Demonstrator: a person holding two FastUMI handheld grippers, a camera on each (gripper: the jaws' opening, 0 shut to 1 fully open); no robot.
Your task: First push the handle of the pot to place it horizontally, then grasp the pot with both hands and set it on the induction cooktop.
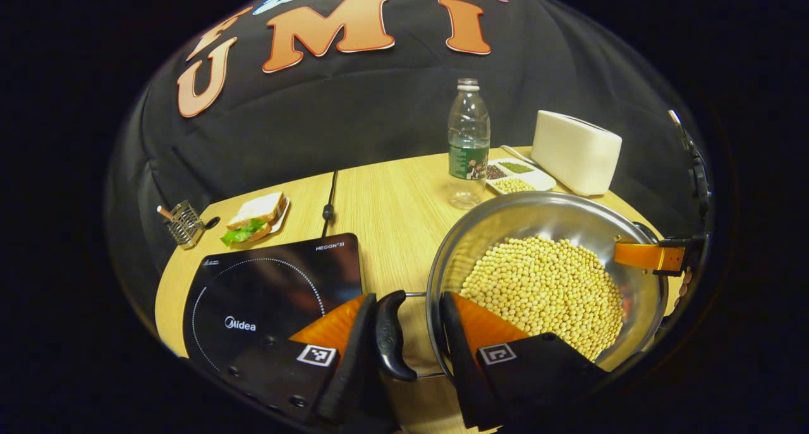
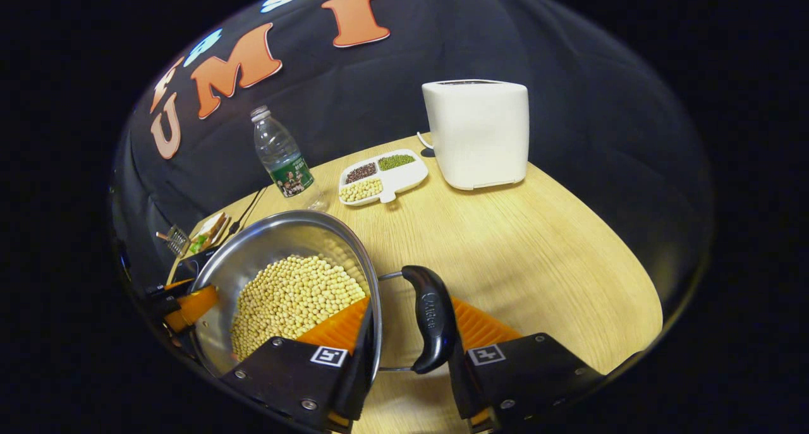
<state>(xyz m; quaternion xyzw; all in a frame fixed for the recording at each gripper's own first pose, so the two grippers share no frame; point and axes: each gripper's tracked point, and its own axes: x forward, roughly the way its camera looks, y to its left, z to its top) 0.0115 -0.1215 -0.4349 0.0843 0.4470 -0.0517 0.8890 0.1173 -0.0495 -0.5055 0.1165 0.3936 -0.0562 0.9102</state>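
Note:
A steel pot (image 1: 505, 225) full of soybeans (image 1: 543, 289) sits just right of the black induction cooktop (image 1: 265, 295). My left gripper (image 1: 409, 298) is shut across the pot's near black handle (image 1: 392, 336), one finger outside the handle and the other inside the rim. At the far rim, one of the right gripper's fingers (image 1: 644, 256) reaches in. In the right gripper view my right gripper (image 2: 412, 304) clamps the opposite handle (image 2: 433, 320) the same way, with one finger inside the pot (image 2: 272, 238) over the beans (image 2: 291, 301). I cannot tell if the pot rests on the table.
A water bottle (image 1: 468, 143), a white divided dish of beans (image 1: 518, 175) and a white toaster (image 1: 575, 151) stand behind the pot. A sandwich on a plate (image 1: 256, 216) and a small wire rack (image 1: 184, 222) lie beyond the cooktop. A cable (image 1: 328, 206) crosses the wooden table.

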